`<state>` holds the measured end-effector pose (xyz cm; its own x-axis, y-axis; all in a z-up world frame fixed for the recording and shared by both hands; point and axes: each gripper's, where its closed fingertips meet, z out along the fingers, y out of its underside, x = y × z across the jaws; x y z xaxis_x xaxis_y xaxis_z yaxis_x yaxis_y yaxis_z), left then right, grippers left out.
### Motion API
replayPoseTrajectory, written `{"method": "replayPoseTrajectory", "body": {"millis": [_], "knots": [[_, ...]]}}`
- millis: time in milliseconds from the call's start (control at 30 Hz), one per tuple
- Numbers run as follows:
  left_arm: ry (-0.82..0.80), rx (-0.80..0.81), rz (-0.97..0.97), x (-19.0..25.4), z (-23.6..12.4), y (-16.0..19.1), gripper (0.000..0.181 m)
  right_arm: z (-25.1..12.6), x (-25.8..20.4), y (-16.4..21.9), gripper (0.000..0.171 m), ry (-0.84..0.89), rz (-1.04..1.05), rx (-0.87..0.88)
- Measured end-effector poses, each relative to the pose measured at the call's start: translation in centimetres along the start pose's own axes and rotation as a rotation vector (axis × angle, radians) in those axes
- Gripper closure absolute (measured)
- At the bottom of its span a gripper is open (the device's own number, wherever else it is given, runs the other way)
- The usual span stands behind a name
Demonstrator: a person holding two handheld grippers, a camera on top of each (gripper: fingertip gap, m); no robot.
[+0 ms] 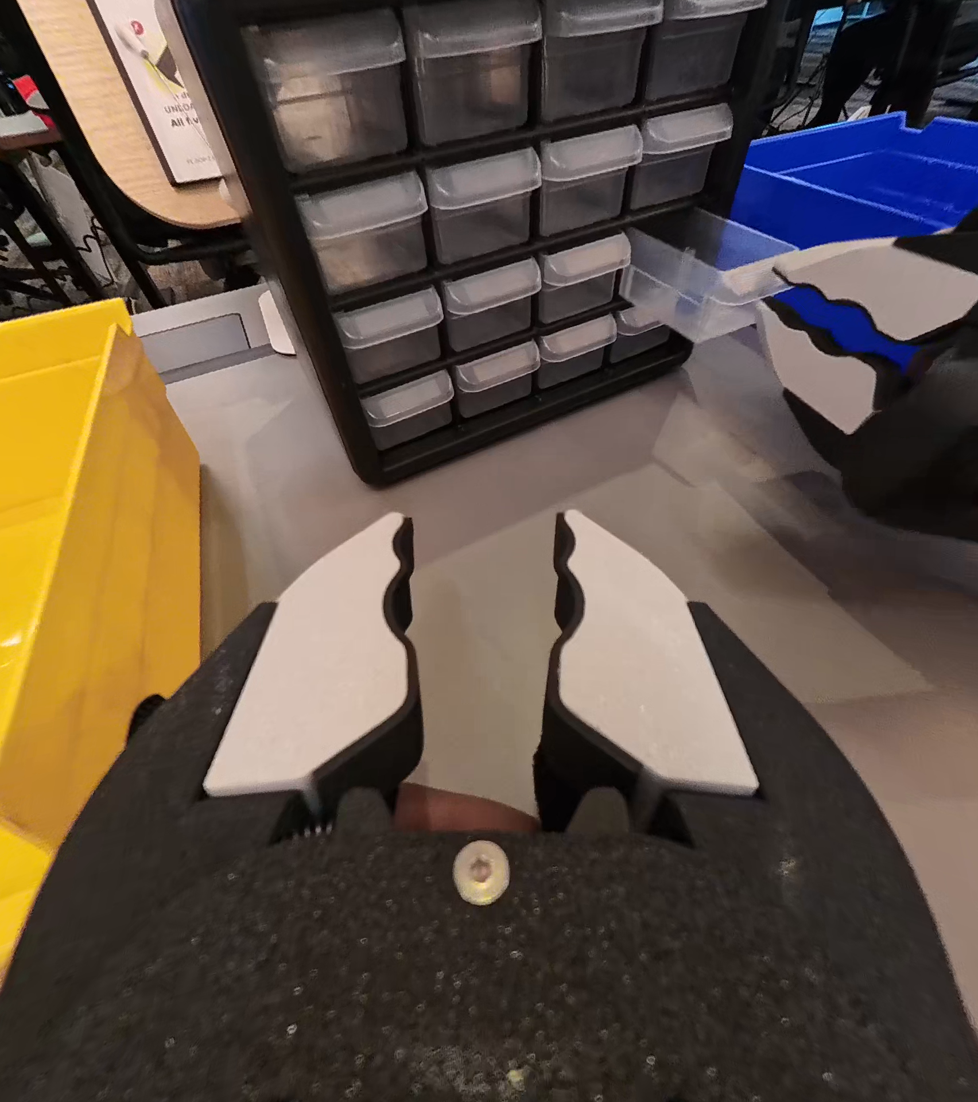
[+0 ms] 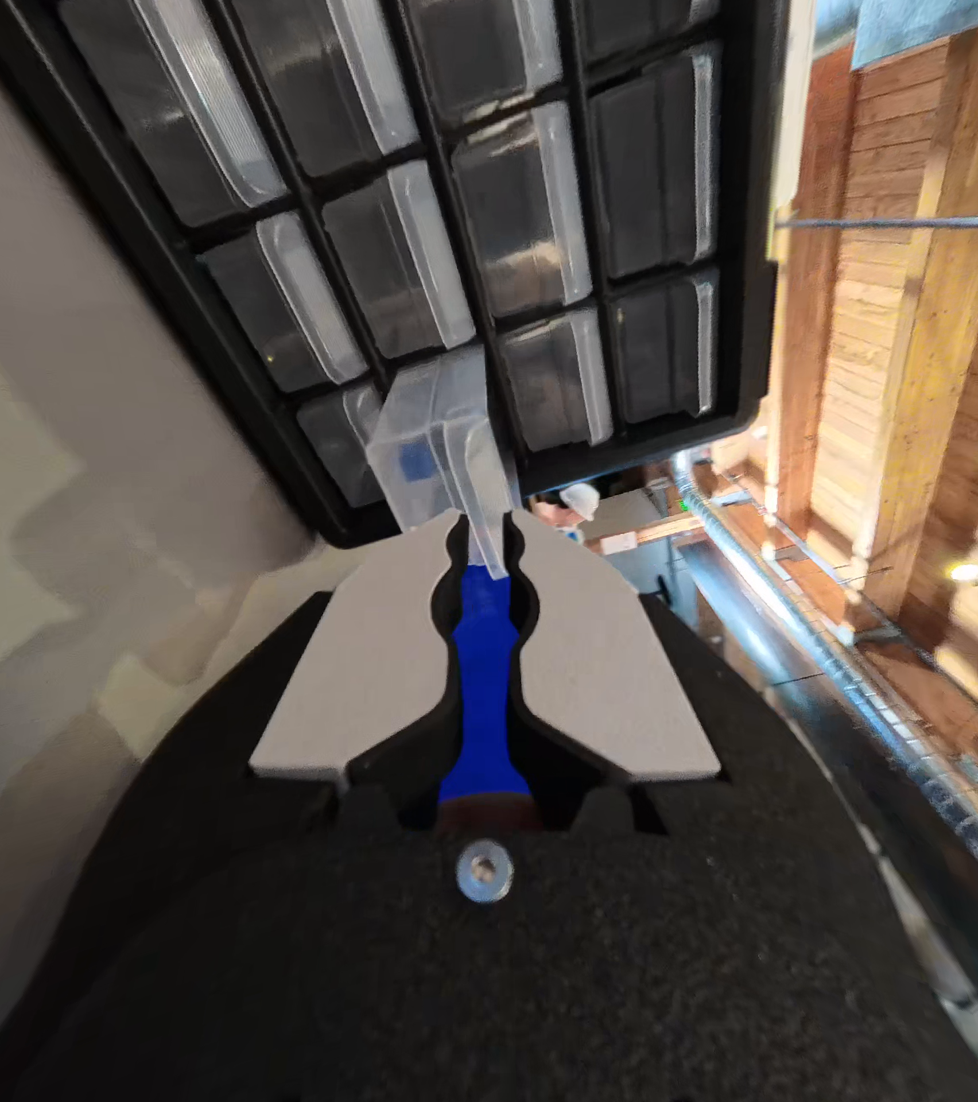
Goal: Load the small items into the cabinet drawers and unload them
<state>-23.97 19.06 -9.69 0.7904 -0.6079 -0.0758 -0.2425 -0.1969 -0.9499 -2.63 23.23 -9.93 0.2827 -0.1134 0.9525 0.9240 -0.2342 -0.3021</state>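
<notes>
A black cabinet (image 1: pixel 290 280) with rows of small clear drawers stands on the grey table (image 1: pixel 743 626). One clear drawer (image 1: pixel 689 280) in its right column, second row from the bottom, is pulled out. My right gripper (image 1: pixel 770 292) is shut on that drawer's front handle. In the right wrist view my right gripper (image 2: pixel 483 522) pinches the handle tab, and the drawer (image 2: pixel 433 429) holds a small blue item (image 2: pixel 415 462). The cabinet (image 2: pixel 743 238) fills the top of that tilted view. My left gripper (image 1: pixel 483 525) is open and empty, low over the table in front of the cabinet.
A yellow bin (image 1: pixel 57 536) stands close on the left of my left gripper. A blue bin (image 1: pixel 892 173) stands behind the right gripper, right of the cabinet. A framed card (image 1: pixel 158 89) leans on a wooden tabletop behind the cabinet's left side. Left tips to right tips: about 20 centimeters. My right tips are roughly 12 centimeters from the cabinet (image 2: pixel 743 238).
</notes>
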Motion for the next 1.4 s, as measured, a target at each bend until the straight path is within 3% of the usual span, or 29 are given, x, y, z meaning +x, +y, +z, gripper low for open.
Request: {"method": "replayPoseTrajectory", "body": {"millis": [100, 233, 367, 433, 533, 600, 733, 900, 1033, 1267, 1400], "knots": [[0.027, -0.028, -0.031, 0.4, 0.2, 0.5, 0.135, -1.7, -0.8, -0.3, 0.139, -0.144, 0.194, -0.012], [0.204, -0.154, -0.135, 2.8, 0.5, 1.2, 0.135, -3.2, -2.2, -1.2, 0.111, -0.41, 0.775, -0.092], [0.391, -0.288, -0.2, 5.1, 0.6, -1.6, 0.135, -1.0, -1.6, 0.1, 0.1, -0.421, 1.062, -0.189], [0.448, -0.334, -0.112, 6.1, 1.1, -3.8, 0.135, 0.2, -1.9, 0.3, 0.085, -0.423, 1.087, -0.223], [0.524, -0.472, 0.139, 8.1, 2.6, -6.0, 0.126, 1.5, -2.4, 0.0, 0.088, -0.414, 1.078, -0.213], [0.516, -0.508, 0.289, 9.0, 4.8, -7.9, 0.125, 1.6, -2.6, 0.1, 0.107, -0.397, 1.072, -0.217], [0.545, -0.571, 0.515, 11.2, 9.5, -10.0, 0.131, 0.1, -2.5, 0.6, 0.108, -0.408, 1.069, -0.192], [0.563, -0.742, 0.79, 13.1, 13.6, -7.8, 0.143, -1.4, -2.7, 1.0, 0.108, -0.417, 1.055, -0.181], [0.58, -0.845, 0.941, 14.3, 14.6, -5.1, 0.146, -1.9, -2.7, 1.4, 0.108, -0.434, 1.073, -0.187], [0.599, -0.96, 0.962, 14.9, 16.0, -3.7, 0.147, -2.3, -2.8, 1.3, 0.108, -0.445, 1.071, -0.191], [0.622, -1.056, 0.977, 14.5, 16.0, -2.7, 0.156, -2.4, -2.7, 1.2, 0.109, -0.45, 1.068, -0.194]]}}
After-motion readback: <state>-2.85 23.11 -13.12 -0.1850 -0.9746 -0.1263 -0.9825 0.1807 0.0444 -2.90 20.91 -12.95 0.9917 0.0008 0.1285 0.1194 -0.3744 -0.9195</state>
